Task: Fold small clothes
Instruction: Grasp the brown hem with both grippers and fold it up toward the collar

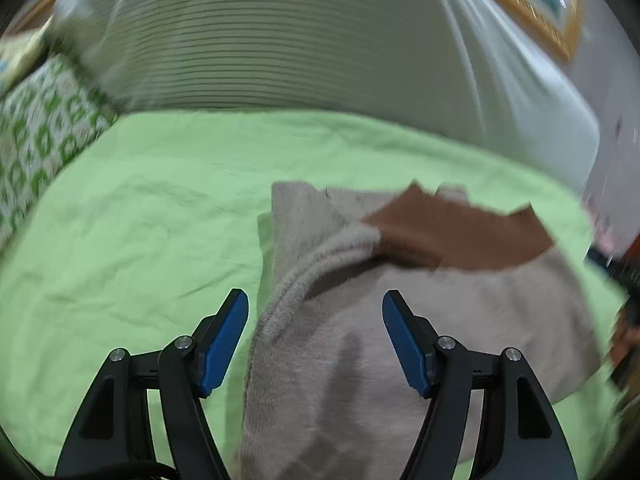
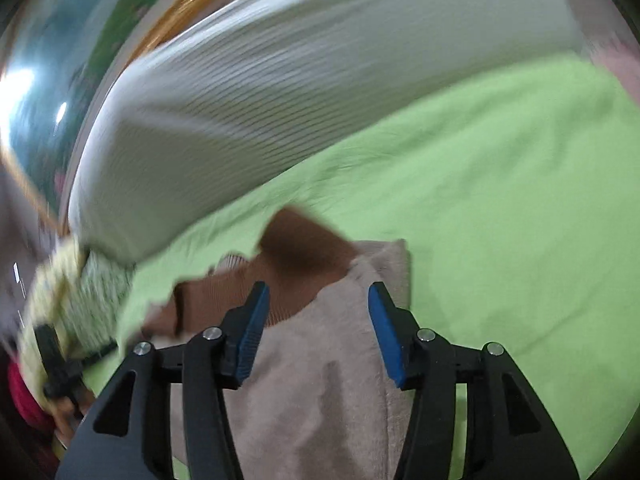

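a small beige garment [image 1: 352, 344] with a brown ribbed band [image 1: 452, 236] at its far end lies bunched on a light green sheet [image 1: 132, 240], its near edge rolled into a soft fold. in the right wrist view the same beige garment [image 2: 320, 392] runs up between the fingers, with the brown ribbed band [image 2: 280, 276] crumpled at its top. the left gripper [image 1: 316, 338] hangs over the near part of the cloth with its blue-padded fingers spread apart, holding nothing. the right gripper [image 2: 318, 334] is likewise parted above the fabric, nothing pinched. beyond the sheet rises a pale ribbed cushion [image 1: 280, 32], a green patterned pillow [image 1: 44, 128] at the left. both views are motion-blurred.
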`<state>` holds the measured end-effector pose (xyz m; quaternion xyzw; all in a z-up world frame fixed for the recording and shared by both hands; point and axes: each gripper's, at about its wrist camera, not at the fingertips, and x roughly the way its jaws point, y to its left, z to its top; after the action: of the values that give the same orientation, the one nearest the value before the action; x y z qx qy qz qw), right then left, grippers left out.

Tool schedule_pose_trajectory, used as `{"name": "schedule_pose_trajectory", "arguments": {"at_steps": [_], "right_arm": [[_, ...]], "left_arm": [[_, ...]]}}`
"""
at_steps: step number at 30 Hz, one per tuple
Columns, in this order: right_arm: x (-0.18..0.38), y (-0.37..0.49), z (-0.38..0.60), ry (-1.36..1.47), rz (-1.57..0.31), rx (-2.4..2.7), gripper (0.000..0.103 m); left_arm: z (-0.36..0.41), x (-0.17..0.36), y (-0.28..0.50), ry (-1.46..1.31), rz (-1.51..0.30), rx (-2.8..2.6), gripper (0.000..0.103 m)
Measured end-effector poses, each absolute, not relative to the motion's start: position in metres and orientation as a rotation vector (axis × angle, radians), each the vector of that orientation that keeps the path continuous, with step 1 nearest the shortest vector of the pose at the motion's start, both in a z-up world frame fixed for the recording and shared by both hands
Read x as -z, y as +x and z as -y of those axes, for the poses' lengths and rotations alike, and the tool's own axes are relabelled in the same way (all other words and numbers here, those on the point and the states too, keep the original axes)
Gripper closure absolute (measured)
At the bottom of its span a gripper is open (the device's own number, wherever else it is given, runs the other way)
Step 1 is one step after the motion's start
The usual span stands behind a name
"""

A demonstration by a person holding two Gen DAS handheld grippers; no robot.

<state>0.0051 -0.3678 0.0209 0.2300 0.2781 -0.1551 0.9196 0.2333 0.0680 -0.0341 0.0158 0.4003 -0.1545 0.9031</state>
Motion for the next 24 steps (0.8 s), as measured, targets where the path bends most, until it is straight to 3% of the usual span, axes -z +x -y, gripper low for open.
{"name": "schedule_pose_trajectory", "arguments": {"at_steps": [7,10,14,17,19,22,24], "right_arm": [[0.003,0.067,0.361,0.165,-0.799,0.425,0.046],[0.020,0.088,0.372,0.071,-0.864,0.589,0.045],[0.009,0.074,0.400,0.206,-0.780,0.713,0.044],[-0.006,0.048,0.399,0.307,-0.707,0.671,0.041],[-0.014,0.028,0.390,0.359,-0.699,0.599,0.039],[-0.020,-0.015,0.369,0.408,-0.659,0.549,0.027],[-0.015,-0.045,0.353,0.448,-0.644,0.524,0.027]], "left_arm": [[-0.005,0.056,0.273,0.364,-0.822,0.204,0.032],[-0.010,0.058,0.322,0.304,-0.874,0.076,0.031],[-0.040,0.047,0.349,0.156,-0.892,-0.008,0.032],[-0.068,0.031,0.332,0.028,-0.894,0.036,0.033],[-0.084,0.028,0.305,-0.024,-0.910,0.086,0.026],[-0.112,0.039,0.251,-0.131,-0.952,0.131,0.024],[-0.131,0.053,0.210,-0.209,-1.002,0.135,0.024]]}}
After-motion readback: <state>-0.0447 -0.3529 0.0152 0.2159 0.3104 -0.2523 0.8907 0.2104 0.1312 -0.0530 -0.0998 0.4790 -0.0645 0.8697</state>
